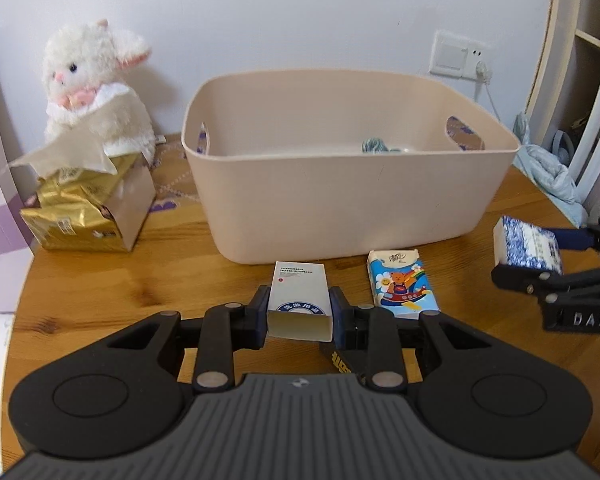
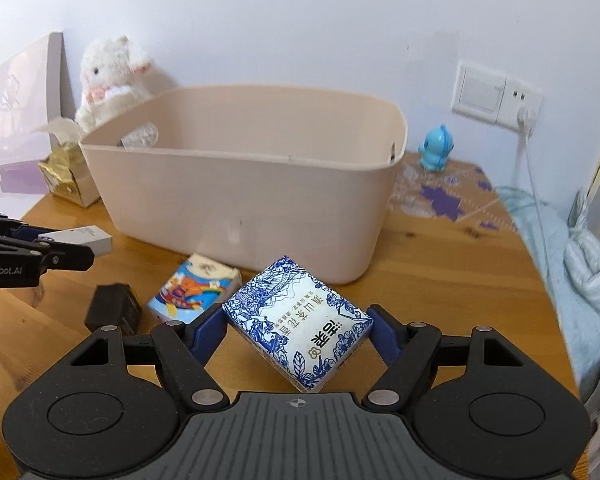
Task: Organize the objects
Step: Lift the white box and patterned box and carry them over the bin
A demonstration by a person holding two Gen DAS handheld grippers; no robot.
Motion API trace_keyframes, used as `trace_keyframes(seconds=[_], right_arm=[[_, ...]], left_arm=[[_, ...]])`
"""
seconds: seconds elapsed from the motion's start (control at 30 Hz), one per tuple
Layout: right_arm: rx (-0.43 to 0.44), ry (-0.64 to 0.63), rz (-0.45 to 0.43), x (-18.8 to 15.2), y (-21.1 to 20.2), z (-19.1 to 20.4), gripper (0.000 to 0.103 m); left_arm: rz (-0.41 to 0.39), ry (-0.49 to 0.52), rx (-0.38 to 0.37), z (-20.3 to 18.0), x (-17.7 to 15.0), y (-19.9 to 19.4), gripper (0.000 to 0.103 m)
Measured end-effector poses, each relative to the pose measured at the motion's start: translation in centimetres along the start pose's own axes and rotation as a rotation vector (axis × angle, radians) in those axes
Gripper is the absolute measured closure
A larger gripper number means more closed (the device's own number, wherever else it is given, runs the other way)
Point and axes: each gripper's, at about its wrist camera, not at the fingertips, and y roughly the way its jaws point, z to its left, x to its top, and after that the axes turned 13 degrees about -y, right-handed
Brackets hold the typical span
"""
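Pinching both loads: left gripper [image 1: 299, 312] clamps the white hotel-supplies box [image 1: 299, 298], long axis pointing forward at the beige bin [image 1: 348, 200]; right gripper [image 2: 296, 334] clamps the blue-and-white tissue pack [image 2: 298, 322], sitting skewed. Bin lies straight ahead of both, left looks nearer. Inside: something teal, partly hidden. Cartoon tissue pack [image 1: 402, 290] and black block [image 2: 114, 308] sit on the table [image 1: 100, 296].

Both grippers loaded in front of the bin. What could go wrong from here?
1. The blue-and-white tissue pack sits skewed, corner-on, in the right gripper; it might twist or slip during the lift.
2. The left gripper holds the white box only at its near end, so the box may tilt.
3. Both loads sit close in front of the beige bin; either could clip its front wall unless raised over the rim.
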Motion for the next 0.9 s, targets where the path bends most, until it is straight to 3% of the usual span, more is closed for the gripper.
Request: trace_keyframes(seconds=[0.57, 0.9], right_arm=[[-0.048, 0.014, -0.209, 5.7, -5.9, -2.4, 0.028], [-0.085, 0.036, -0.268, 9.5, -5.9, -4.0, 0.028]], left_arm=[[-0.142, 0.046, -0.058, -2.3, 4.0, -5.4, 0.070], [-0.183, 0.044, -0.038, -4.0, 8.2, -4.3, 0.070]])
